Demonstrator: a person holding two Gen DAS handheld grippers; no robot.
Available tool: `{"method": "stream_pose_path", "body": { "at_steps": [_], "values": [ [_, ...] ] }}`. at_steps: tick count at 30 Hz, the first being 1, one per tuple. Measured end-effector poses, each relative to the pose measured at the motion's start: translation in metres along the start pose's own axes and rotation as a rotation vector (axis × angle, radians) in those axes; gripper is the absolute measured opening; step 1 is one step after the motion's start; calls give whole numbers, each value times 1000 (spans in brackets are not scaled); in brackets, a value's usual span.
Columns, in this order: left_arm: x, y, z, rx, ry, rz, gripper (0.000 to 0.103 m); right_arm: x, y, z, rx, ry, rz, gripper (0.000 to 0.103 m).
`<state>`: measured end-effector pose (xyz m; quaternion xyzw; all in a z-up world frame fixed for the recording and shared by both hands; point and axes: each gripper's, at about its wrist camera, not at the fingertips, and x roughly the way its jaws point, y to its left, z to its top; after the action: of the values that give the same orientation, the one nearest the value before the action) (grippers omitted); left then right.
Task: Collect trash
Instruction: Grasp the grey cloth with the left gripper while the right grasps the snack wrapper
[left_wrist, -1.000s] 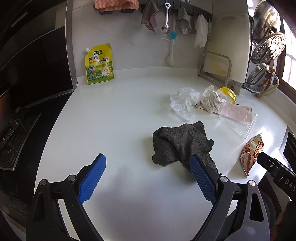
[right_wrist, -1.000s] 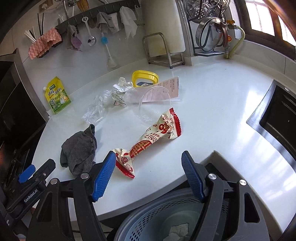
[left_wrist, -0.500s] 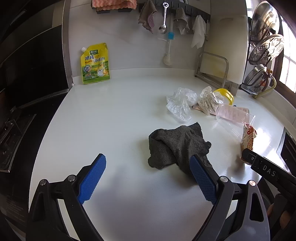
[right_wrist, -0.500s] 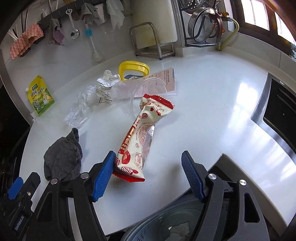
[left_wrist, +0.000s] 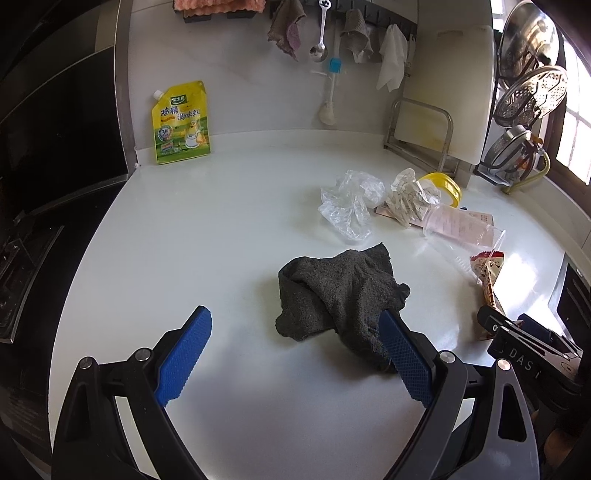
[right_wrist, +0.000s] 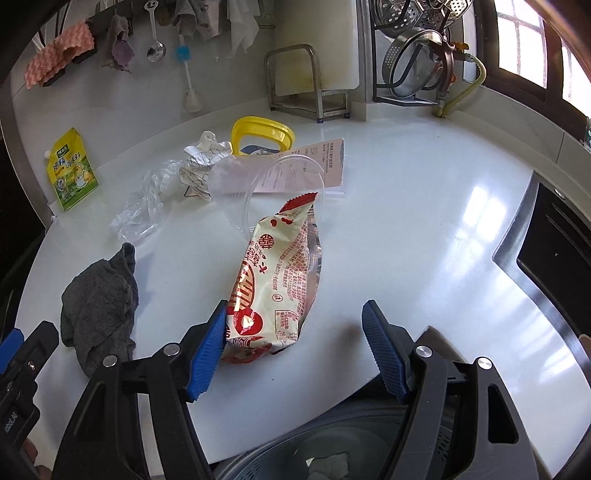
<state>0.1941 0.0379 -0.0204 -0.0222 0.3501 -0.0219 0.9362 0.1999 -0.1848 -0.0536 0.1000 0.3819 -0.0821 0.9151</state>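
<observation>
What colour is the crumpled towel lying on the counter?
Dark grey crumpled towel; clearest in the left wrist view.

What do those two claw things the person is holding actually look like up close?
Both match: the left gripper and right gripper are black forked frames with silver screws at the joints, each carrying two flat bright blue fingers with a cross-hatched grip texture. White lettering marks the black body. No sleeves show.

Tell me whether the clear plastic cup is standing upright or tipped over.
Tipped over. The clear plastic cup lies on its side on the counter, its open rim facing the right gripper's camera, with the snack wrapper lying across that rim.
</observation>
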Motion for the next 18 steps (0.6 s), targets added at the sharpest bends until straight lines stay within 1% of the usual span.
{"method": "stream_pose_path", "body": {
  "at_steps": [8,13,18],
  "values": [
    [17,-12,-2,-9,57,-34,90,-11,-29,-5,1,-43,23,70],
    [27,-17,0,-18,76,-23,90,-11,-38,-3,-3,-56,52,70],
    [41,-21,4,-29,108,-16,90,-7,-40,-2,-18,-49,93,70]
  ]
}}
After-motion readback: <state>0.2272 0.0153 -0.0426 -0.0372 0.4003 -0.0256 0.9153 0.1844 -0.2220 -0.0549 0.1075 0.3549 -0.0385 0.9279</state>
